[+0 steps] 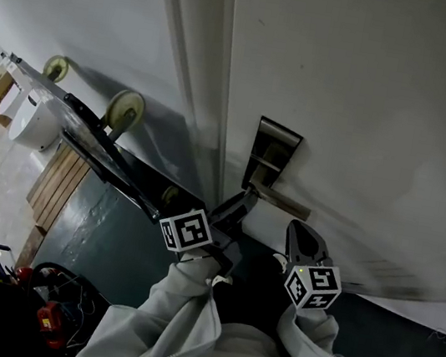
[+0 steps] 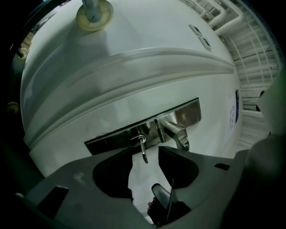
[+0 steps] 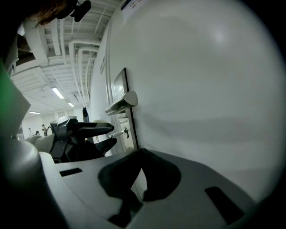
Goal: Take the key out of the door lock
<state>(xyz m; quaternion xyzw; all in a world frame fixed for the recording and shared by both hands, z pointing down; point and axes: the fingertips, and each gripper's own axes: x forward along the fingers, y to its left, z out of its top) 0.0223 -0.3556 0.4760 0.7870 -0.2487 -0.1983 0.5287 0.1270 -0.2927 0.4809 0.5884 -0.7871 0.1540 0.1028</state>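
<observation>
A metal key sticks out of the lock in the dark metal plate on the white door, just left of the lever handle. My left gripper is open right in front of the lock. The key's end hangs between its two fingertips, and neither pad touches it. The right gripper view shows the same key beyond the left gripper, under the handle. My right gripper hovers below the handle, close to the door, shut and empty.
The door frame runs along the left of the lock plate. A wheeled cart lies on the dark green floor at the left, beside a wooden pallet. Red tools and cables sit at the lower left.
</observation>
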